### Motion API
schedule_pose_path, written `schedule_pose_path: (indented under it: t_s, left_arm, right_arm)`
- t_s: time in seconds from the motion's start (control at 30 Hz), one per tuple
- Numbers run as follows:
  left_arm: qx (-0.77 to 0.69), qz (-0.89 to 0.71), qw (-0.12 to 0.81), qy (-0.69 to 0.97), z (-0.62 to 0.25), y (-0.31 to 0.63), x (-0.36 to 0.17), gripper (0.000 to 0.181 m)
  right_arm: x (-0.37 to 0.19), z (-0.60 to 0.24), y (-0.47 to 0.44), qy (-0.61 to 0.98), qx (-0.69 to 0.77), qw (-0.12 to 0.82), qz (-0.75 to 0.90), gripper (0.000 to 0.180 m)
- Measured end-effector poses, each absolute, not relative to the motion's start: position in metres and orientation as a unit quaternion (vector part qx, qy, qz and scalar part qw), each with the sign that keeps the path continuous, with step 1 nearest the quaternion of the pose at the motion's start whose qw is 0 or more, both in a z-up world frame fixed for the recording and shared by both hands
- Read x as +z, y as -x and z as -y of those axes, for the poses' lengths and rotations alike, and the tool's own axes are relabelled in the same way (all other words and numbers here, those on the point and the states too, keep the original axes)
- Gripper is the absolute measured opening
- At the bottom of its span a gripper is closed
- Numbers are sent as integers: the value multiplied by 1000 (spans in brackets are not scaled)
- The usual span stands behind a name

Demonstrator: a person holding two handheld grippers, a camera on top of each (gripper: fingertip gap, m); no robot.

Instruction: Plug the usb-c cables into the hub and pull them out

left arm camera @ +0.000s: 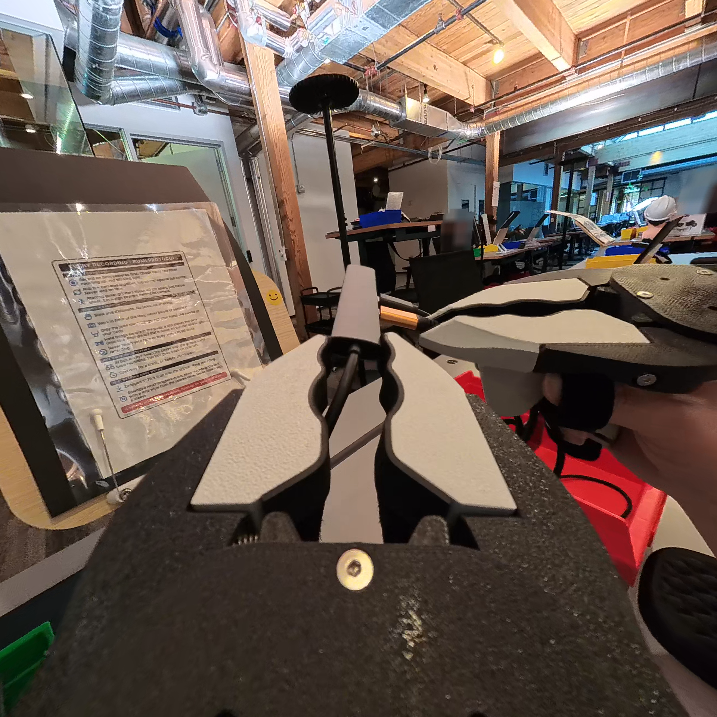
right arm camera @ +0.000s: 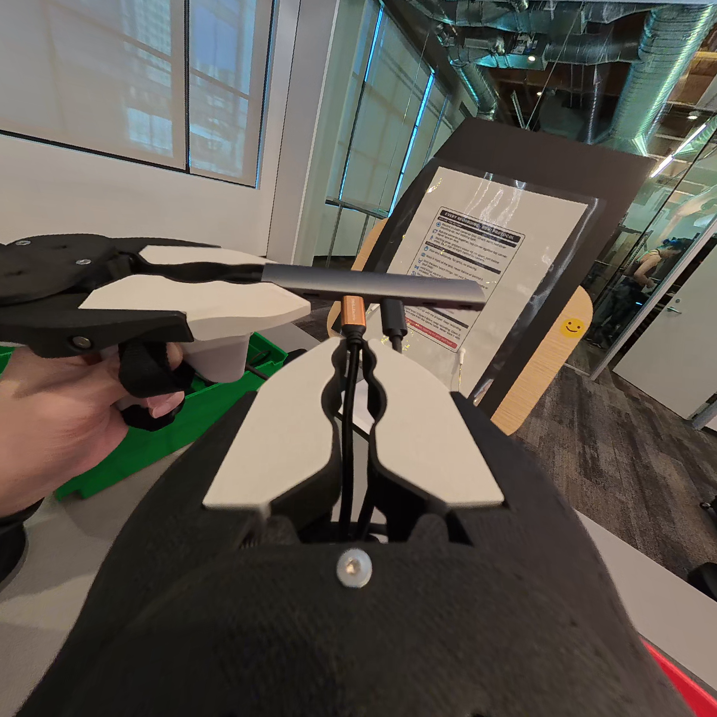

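My left gripper (left arm camera: 355, 341) is shut on one end of the slim grey hub (left arm camera: 359, 306) and holds it up in the air; the hub's own black lead runs back between the fingers. My right gripper (right arm camera: 354, 342) is shut on the black cable just behind the orange usb-c plug (right arm camera: 352, 314). The plug's tip meets a port on the hub's (right arm camera: 372, 285) side; I cannot tell how deep it sits. A black plug (right arm camera: 394, 316) sits in the neighbouring port. In the left wrist view the right gripper (left arm camera: 426, 324) comes in from the right with the orange plug (left arm camera: 397, 319).
A red bin (left arm camera: 605, 516) with loose black cables lies below the right gripper. A green bin (right arm camera: 186, 419) lies below the left gripper (right arm camera: 267, 278). A black stand with a laminated sheet (right arm camera: 485, 252) stands just behind the hub. A black lamp pole (left arm camera: 337, 194) rises farther back. There is about 4 cm between the tips of the two grippers.
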State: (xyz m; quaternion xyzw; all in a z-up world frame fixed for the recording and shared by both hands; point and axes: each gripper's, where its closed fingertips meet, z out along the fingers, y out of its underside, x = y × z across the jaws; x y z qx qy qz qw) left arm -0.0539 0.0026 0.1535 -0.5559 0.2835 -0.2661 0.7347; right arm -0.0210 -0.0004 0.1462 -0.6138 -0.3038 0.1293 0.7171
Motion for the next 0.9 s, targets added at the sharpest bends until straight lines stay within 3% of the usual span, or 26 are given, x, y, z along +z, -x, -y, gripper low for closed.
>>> schedule_pose_path:
  t_s: [0.03, 0.53, 0.9]
  left_arm:
    - [-264, -285, 736, 554, -2, 54, 154, 22]
    - [-289, -293, 726, 551, -6, 58, 152, 30]
    - [-266, -308, 729, 551, -5, 63, 148, 23]
  right_arm:
    - [146, 0, 21, 612, 128, 719, 305, 8]
    - [146, 5, 27, 600, 122, 722, 322, 8]
    - [142, 5, 36, 588, 103, 730, 334, 8]
